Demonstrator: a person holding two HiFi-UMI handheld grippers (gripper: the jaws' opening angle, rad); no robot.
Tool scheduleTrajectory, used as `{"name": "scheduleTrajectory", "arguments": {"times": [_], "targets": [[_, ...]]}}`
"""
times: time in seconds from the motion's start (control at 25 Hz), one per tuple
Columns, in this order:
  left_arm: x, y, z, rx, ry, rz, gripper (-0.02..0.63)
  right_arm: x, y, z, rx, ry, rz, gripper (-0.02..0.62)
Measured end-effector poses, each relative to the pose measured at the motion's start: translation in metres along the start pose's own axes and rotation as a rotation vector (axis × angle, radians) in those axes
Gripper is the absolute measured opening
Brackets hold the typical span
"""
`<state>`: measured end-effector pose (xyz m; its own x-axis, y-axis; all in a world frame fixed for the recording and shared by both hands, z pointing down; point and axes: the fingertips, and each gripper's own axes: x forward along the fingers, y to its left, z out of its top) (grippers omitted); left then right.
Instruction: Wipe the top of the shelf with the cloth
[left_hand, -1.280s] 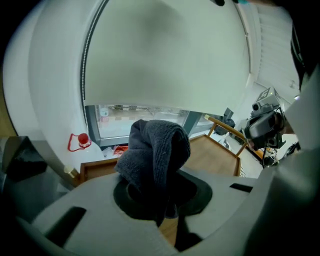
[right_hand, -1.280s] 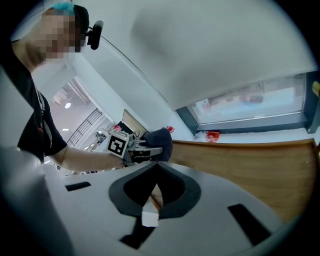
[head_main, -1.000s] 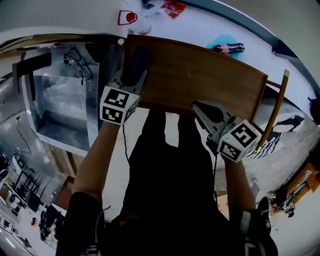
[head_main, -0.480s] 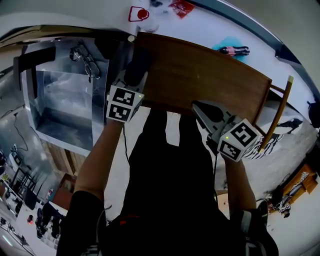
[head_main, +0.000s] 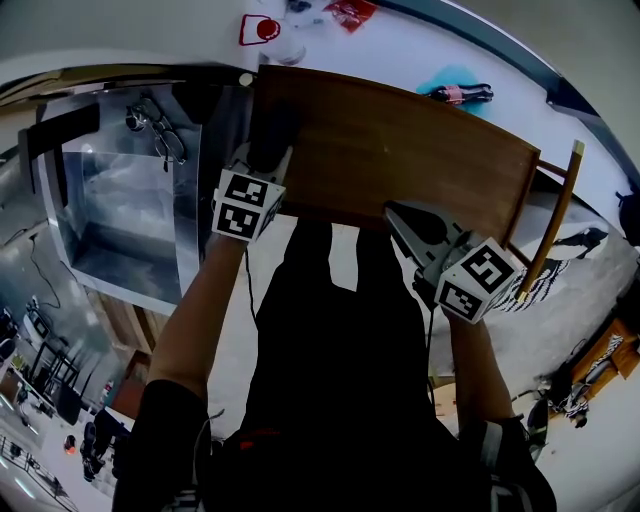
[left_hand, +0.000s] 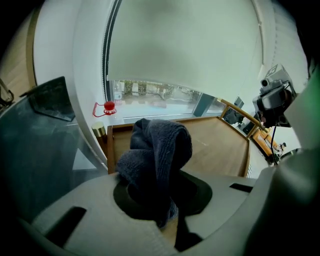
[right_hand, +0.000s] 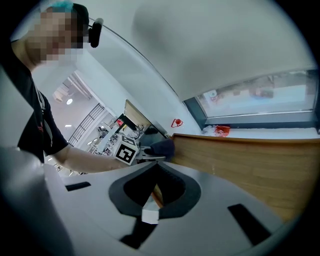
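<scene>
- The left hand-held gripper is clamping the bunched cloth over the left end of the shelf top; pressing it flat and sweeping rightward would suit.
- The right hand-held gripper is sitting at the near edge, jaws together and empty.

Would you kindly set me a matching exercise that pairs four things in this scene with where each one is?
Things:
1. dark grey towelling cloth
2. brown wooden shelf top
3. dark bottle with red label
4. dark-framed spectacles

Places:
A. lying on a blue patch
B. on the transparent box
C. clamped in the left hand-held gripper
D. immediately right of that box in the head view

Pairs: 1-C, 2-D, 3-A, 4-B.
</scene>
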<state>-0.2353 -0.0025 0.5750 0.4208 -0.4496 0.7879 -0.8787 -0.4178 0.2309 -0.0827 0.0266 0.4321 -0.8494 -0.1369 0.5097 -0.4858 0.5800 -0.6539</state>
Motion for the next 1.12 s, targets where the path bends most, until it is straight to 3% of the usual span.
{"name": "scheduleTrajectory", "arguments": {"times": [1.12], "targets": [[0.075,-0.111,0.022,0.124,0.079,-0.14,0.06,-0.111,-0.057,-0.036,0.091,-0.122,-0.111,0.005]]}}
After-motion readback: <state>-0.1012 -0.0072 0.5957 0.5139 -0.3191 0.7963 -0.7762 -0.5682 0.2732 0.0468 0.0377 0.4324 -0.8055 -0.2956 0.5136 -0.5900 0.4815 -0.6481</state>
